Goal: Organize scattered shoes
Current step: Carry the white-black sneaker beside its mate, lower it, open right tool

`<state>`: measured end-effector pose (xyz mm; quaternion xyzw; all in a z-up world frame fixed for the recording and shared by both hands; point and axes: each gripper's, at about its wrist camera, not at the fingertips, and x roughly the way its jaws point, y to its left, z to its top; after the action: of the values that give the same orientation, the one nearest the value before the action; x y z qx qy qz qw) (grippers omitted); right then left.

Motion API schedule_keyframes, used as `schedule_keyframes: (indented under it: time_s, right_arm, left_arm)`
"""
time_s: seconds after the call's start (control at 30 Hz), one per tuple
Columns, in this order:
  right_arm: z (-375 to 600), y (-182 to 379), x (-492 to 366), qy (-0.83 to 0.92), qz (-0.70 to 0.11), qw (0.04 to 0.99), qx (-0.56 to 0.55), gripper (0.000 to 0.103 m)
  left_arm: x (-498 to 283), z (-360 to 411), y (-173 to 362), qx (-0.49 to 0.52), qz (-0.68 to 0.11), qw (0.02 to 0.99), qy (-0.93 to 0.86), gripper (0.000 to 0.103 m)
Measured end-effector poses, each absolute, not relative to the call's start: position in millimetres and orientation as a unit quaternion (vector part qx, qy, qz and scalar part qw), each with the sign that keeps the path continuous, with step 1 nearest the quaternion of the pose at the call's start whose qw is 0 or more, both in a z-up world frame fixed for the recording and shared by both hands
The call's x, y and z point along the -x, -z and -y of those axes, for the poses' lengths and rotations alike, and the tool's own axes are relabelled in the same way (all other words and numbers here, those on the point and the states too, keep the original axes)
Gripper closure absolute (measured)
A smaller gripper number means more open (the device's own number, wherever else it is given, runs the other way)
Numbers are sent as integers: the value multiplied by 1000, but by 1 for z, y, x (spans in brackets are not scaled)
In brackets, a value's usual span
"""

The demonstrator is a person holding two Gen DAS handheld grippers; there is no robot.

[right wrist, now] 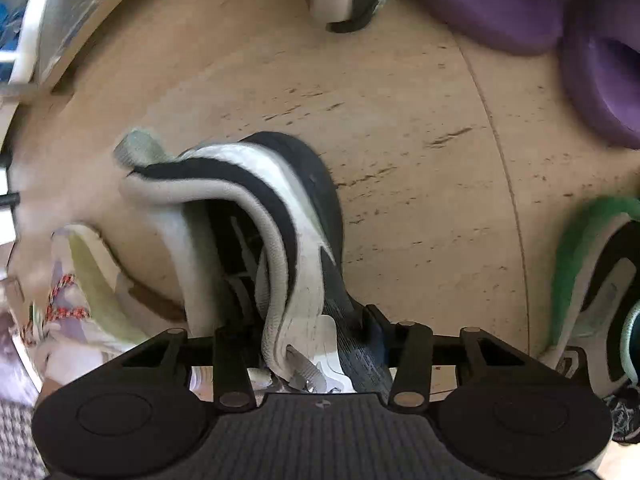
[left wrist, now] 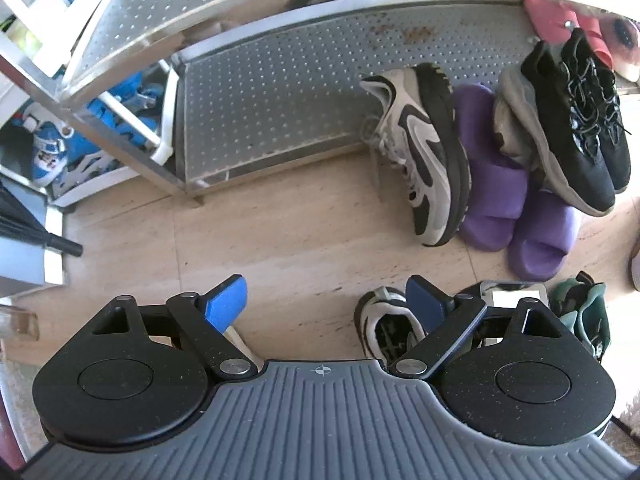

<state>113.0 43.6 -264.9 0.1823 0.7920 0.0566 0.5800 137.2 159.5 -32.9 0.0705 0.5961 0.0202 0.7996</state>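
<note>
Gripping now: our right gripper (right wrist: 316, 344) has its jaws drawn in around the side wall of the white-and-black lace-up trainer (right wrist: 256, 216), at bottom centre of the right wrist view; whether the pads are pressing yet we cannot tell, since the shoe's wall hides them.
Free hand: our left gripper (left wrist: 324, 304) hangs released, blue pads wide apart over bare beige stone-look floor (left wrist: 280, 232), nothing between them.
Where the pair lies: the matching white-and-black trainer (left wrist: 420, 152) lies tipped on its side at centre right of the left wrist view, just beside the purple foam slides (left wrist: 516, 204); the perforated steel shoe rack (left wrist: 280, 92) stands behind it.
Risk, grip: we judge the soft collar could fold and slip out, as only a thin wall is caught.
Risk, swing: the heavy sole may pivot the shoe downward on lifting.
Risk, neighbours: the green-and-white sneaker (right wrist: 592, 280) at right and the pale shoe with red laces (right wrist: 80, 288) at left lie near; a swing could knock them.
</note>
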Motion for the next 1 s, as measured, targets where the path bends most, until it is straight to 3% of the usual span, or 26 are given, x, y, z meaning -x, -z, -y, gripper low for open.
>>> schedule_keyframes:
  time_s: [0.2, 0.37, 0.67, 0.77, 0.83, 0.87, 1.0]
  right_arm:
    - [-52, 267, -94, -91, -790, 571, -203, 65]
    - [-73, 251, -96, -169, -760, 621, -94, 70]
    - [-69, 258, -81, -229, -780, 582, -19, 69]
    - [-61, 257, -83, -221, -785, 578, -40, 62]
    - [-47, 244, -92, -213, -784, 581, -54, 43]
    - [-38, 235, -98, -210, -780, 587, -60, 39]
    - [3, 201, -130, -211, -722, 655, -70, 38]
  left_arm:
    - [-135, -156, 37, -78, -600, 796, -23, 12]
    - [-135, -150, 46, -94, -609, 787, -24, 12]
    - [-136, -143, 49, -104, -610, 785, -26, 12]
    - [-138, -142, 51, -108, -611, 784, -28, 12]
    - [-139, -143, 51, -107, -611, 784, -33, 12]
    - [-140, -144, 52, -107, -611, 784, -36, 12]
    - [-140, -150, 66, -108, -621, 774, -62, 12]
